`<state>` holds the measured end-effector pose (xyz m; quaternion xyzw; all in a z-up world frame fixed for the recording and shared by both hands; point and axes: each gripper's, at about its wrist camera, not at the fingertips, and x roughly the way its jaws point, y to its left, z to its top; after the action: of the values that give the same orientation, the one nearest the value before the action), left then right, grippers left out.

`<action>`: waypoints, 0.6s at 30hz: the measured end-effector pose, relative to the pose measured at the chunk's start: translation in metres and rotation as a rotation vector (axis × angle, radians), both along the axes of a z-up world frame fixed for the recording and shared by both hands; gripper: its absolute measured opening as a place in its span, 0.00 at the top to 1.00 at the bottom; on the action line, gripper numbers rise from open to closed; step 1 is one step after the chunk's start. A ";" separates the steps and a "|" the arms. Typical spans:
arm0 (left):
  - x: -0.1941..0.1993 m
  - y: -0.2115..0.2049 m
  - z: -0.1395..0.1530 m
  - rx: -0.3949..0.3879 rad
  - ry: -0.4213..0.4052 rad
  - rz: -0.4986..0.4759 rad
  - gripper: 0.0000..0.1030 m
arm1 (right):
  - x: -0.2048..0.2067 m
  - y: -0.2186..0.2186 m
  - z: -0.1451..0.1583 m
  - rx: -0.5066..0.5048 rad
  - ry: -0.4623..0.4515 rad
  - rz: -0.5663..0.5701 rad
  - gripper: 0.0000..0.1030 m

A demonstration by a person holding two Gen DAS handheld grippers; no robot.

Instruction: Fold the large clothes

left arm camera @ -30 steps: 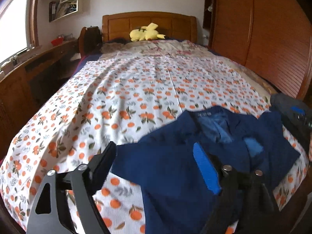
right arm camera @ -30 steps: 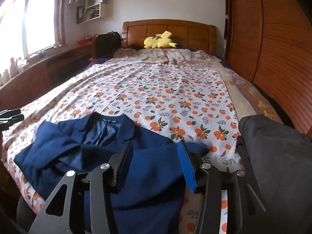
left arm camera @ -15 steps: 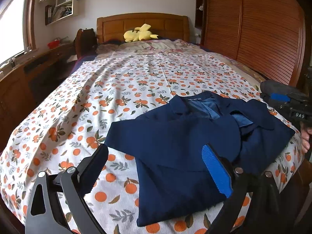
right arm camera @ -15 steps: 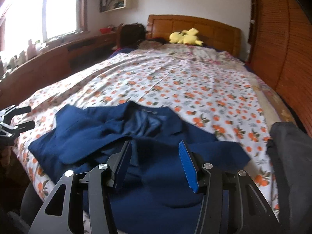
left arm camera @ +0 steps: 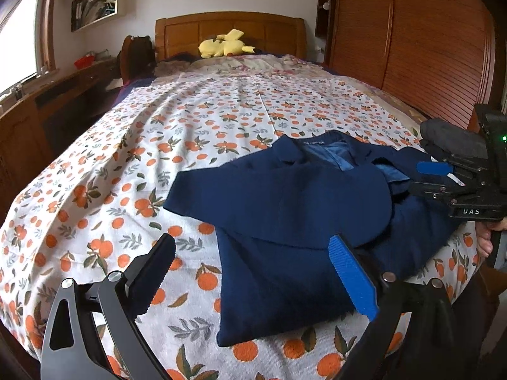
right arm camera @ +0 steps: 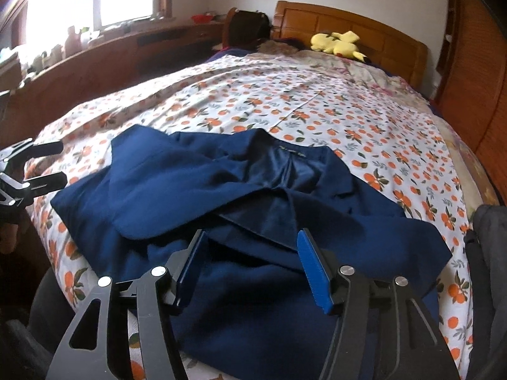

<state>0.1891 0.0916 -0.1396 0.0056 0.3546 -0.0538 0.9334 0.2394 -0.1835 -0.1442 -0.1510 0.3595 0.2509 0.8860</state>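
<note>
navy jacket lies on the bed, both grippers empty above it

the bed (left arm camera: 221, 120), covered in a white sheet printed with oranges, fills most of both views and runs back to a wooden headboard (left arm camera: 229, 33). a tall slatted wooden wardrobe (left arm camera: 427, 31) stands along one side of it, and a long wooden desk (right arm camera: 120, 53) under the window runs along the other side.

the navy jacket (left arm camera: 294, 221) lies at the near end of the bed, close to the foot edge, collar toward the headboard with its lighter lining showing. one sleeve is folded across the front, and the fabric is rumpled around the lapels.

a dark grey garment (right arm camera: 488, 253) sits at the near corner of the bed, just beside the jacket.

a yellow plush toy (left arm camera: 223, 47) rests against the headboard by the pillows.

the left gripper (left arm camera: 250, 272) hovers over the jacket's near hem, jaws spread wide, nothing between them. the right gripper (right arm camera: 250, 262) hangs above the jacket's front, jaws apart at a moderate gap, holding nothing.
</note>
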 end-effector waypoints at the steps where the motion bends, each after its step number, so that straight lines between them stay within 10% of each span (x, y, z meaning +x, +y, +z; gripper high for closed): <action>1: -0.001 -0.001 -0.001 0.003 0.002 -0.003 0.05 | 0.000 0.003 -0.002 -0.010 0.001 0.006 0.45; 12: -0.005 -0.007 -0.010 0.013 0.016 -0.024 0.05 | 0.019 0.027 -0.027 -0.192 0.068 0.081 0.45; 16: -0.005 -0.008 -0.010 0.012 0.015 -0.025 0.05 | 0.032 0.032 -0.026 -0.202 0.067 0.095 0.92; 18: -0.006 -0.008 -0.009 0.014 0.013 -0.027 0.05 | 0.040 0.034 -0.019 -0.177 0.046 0.105 0.98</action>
<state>0.1833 0.0837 -0.1488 0.0166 0.3609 -0.0638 0.9303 0.2791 -0.1500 -0.1629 -0.2413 0.3921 0.2677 0.8464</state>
